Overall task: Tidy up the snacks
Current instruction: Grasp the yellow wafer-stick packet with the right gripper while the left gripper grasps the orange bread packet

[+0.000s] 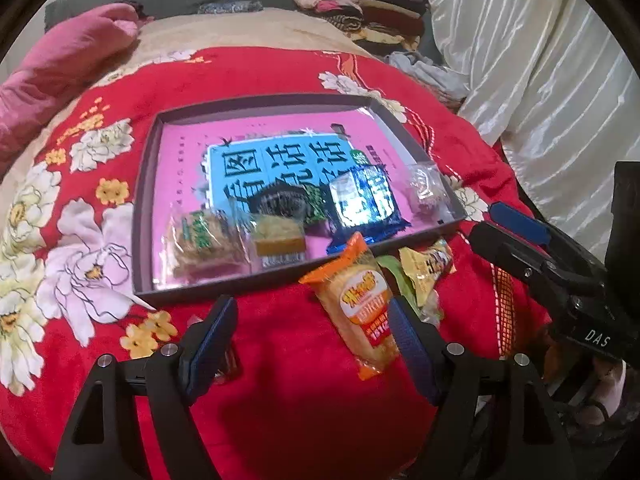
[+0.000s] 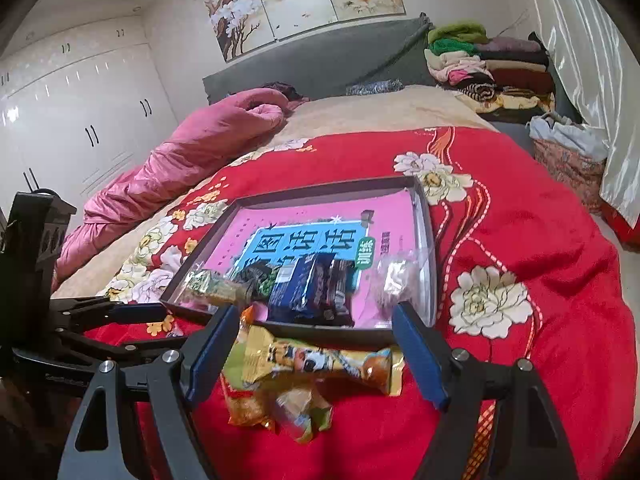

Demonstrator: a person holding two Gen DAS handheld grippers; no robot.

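Red floral blanket [image 2: 540, 220], pink quilt [image 2: 192, 148], folded clothes [image 2: 492, 68], white wardrobe [image 2: 80, 112]

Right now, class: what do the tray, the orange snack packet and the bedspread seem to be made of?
Tray: probably matte grey cardboard; thin, dull walls.
Orange snack packet: glossy plastic film; shiny, with crimped ends.
Bedspread: soft plush fabric, apparently; fuzzy, light-absorbing red surface with a printed flower pattern.

I see a bed [image 2: 560, 272] under a red flowered blanket [image 1: 280, 380]. A shallow dark tray [image 1: 148, 184] sits directly on the blanket. Just in front of the tray's near rim, an orange snack packet [image 1: 360, 304] and a yellow snack packet [image 2: 320, 360] lie on the blanket. Left of the tray, a pink quilt [image 2: 192, 152] is bunched. Beyond the tray to the right, folded clothes [image 2: 492, 68] are stacked.
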